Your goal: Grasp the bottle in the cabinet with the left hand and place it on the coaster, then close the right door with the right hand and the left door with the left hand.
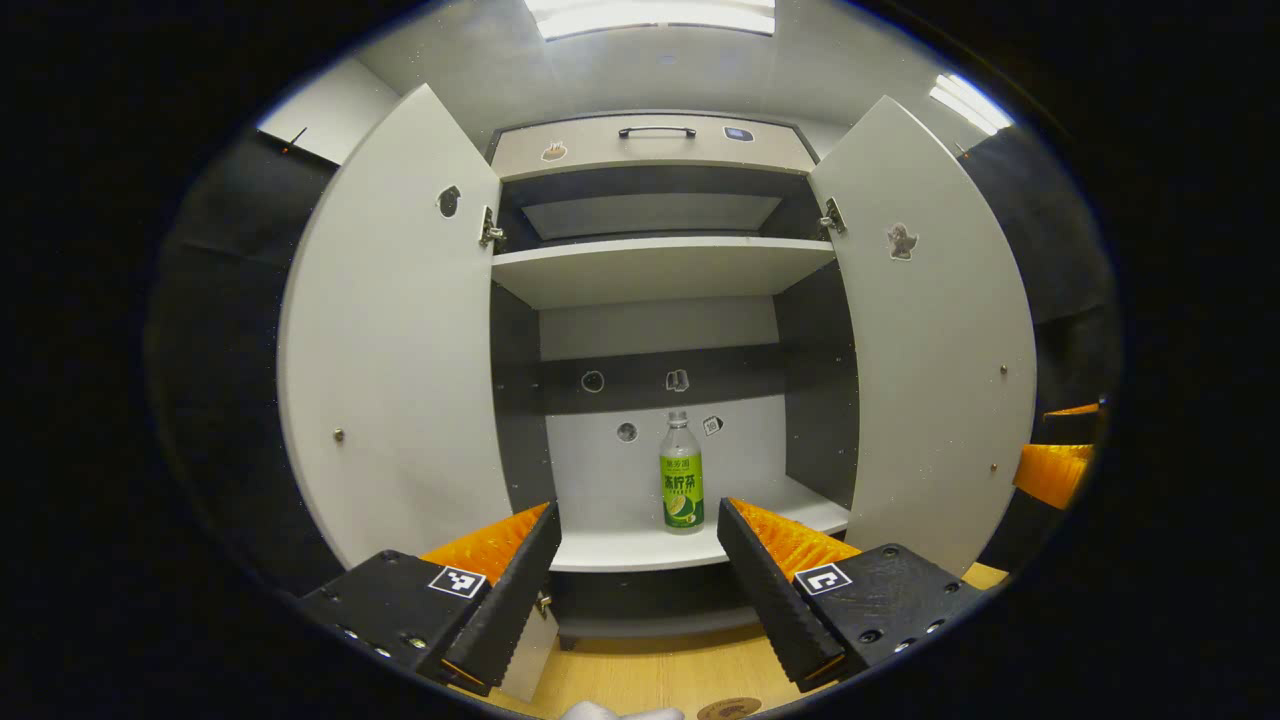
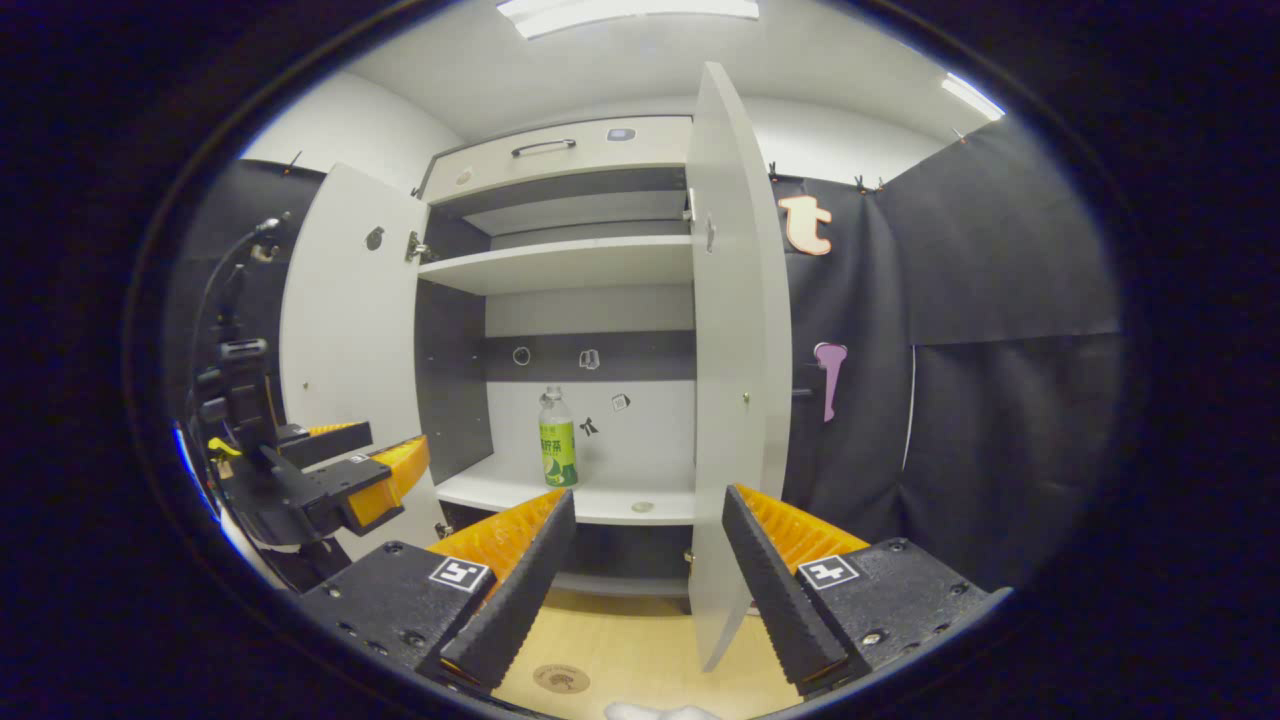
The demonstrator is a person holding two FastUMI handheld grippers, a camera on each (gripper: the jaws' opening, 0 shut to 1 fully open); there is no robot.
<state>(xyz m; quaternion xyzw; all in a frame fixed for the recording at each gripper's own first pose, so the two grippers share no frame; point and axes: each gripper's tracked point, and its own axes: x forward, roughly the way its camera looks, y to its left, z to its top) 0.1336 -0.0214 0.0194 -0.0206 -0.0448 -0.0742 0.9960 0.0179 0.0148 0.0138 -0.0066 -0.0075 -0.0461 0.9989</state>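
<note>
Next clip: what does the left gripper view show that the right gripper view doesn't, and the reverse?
Left gripper view: the inner face of the right door with its sticker, and the right gripper at the far right. Right gripper view: that door nearly edge-on, the cloth wall beyond it, and the left gripper at the left. Shared: the bottle upright on the lower shelf, the open left door, and the coaster on the table.

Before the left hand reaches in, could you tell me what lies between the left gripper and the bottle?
Nothing: in the left gripper view, only bare shelf separates the open left gripper from the bottle.
</note>
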